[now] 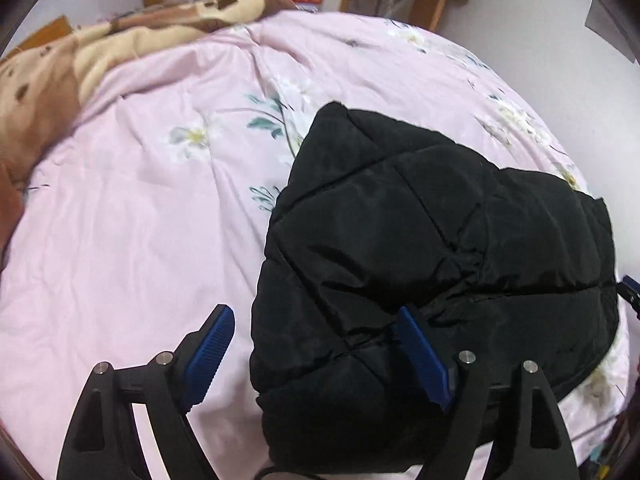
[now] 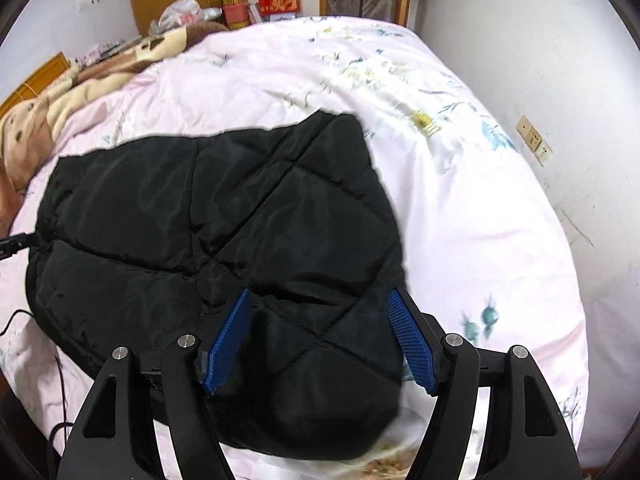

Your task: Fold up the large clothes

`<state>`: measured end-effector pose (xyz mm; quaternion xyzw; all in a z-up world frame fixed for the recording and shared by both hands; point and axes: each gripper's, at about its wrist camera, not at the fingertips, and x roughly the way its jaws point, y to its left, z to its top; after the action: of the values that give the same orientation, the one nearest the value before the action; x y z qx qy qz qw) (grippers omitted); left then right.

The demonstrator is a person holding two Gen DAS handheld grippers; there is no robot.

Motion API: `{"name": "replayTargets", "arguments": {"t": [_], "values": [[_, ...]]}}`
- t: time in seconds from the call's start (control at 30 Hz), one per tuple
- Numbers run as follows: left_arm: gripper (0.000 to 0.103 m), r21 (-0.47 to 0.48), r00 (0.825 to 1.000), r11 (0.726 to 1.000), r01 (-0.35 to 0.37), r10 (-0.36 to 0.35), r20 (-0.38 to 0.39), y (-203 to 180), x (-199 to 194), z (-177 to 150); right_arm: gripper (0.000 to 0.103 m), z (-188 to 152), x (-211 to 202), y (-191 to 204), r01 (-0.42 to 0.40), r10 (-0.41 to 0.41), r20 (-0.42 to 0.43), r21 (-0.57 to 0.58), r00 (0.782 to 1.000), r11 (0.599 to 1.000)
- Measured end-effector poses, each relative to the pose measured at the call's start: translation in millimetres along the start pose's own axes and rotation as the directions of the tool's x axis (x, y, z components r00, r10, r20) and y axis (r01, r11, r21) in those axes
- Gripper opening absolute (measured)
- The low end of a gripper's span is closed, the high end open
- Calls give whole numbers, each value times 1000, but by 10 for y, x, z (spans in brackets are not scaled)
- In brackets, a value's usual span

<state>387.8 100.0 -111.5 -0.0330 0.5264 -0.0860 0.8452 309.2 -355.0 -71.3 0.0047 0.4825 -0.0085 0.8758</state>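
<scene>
The left gripper (image 1: 318,350) points steeply downward, its jaws spread wide. Its two black arms fan out from the bottom of the left wrist view, each ending in a blue ribbed pad (image 1: 210,354). Nothing is pinched between the pads. The right gripper (image 2: 320,338) is tilted down at much the same steep angle, its jaws also wide apart, the blue pads (image 2: 228,342) angled outward like a V with nothing clamped between them. No hand or sleeve shows in either view.
</scene>
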Motion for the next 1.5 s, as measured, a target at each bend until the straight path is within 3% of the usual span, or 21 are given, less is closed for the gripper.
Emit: {"name": "replayTargets", "arguments": {"t": [0.17,0.33,0.5,0.6,0.67,0.8,1.0,1.13,1.2,1.3,1.33,1.37,1.43,1.5], "values": [[86,-20,991,997,75,-76,-107,143,254,143,77,-14,100,-287,-27,30,-56,61,998,998],[89,-11,976,990,142,-142,-163,231,596,176,77,-35,308,-448,-116,130,-111,125,985,985],[99,30,972,987,157,-149,-180,79,727,81,79,-64,468,-418,-164,180,-149,115,972,980],[103,33,967,985,171,-161,-199,82,821,79,81,-40,564,-406,-225,244,-157,131,957,966],[103,39,962,981,188,-176,-211,86,884,81,88,-16,636,-367,-235,251,-171,109,953,966],[103,-3,943,974,228,-221,-248,136,1008,70,100,12,856,-348,-309,330,-210,129,920,942],[103,7,932,971,238,-226,-284,100,1169,87,102,47,1074,-307,-384,406,-237,136,882,913],[103,14,937,976,218,-205,-283,37,1190,86,102,50,1107,-262,-388,406,-256,122,877,914],[100,5,939,976,218,-208,-275,36,1177,79,98,56,1102,-223,-373,391,-263,117,882,920],[88,-7,945,978,208,-203,-258,8,1110,55,82,71,1027,-142,-368,382,-260,103,887,924],[80,1,947,978,207,-200,-253,-10,1087,51,75,71,995,-116,-365,376,-257,93,890,926],[70,-1,947,976,217,-211,-244,-36,1046,50,72,69,952,-77,-358,364,-253,71,897,931],[65,8,953,980,197,-190,-235,-89,1003,47,63,63,869,17,-333,329,-243,23,913,943],[61,13,959,984,179,-171,-227,-126,975,41,59,48,834,86,-311,299,-237,-14,924,950]]}}
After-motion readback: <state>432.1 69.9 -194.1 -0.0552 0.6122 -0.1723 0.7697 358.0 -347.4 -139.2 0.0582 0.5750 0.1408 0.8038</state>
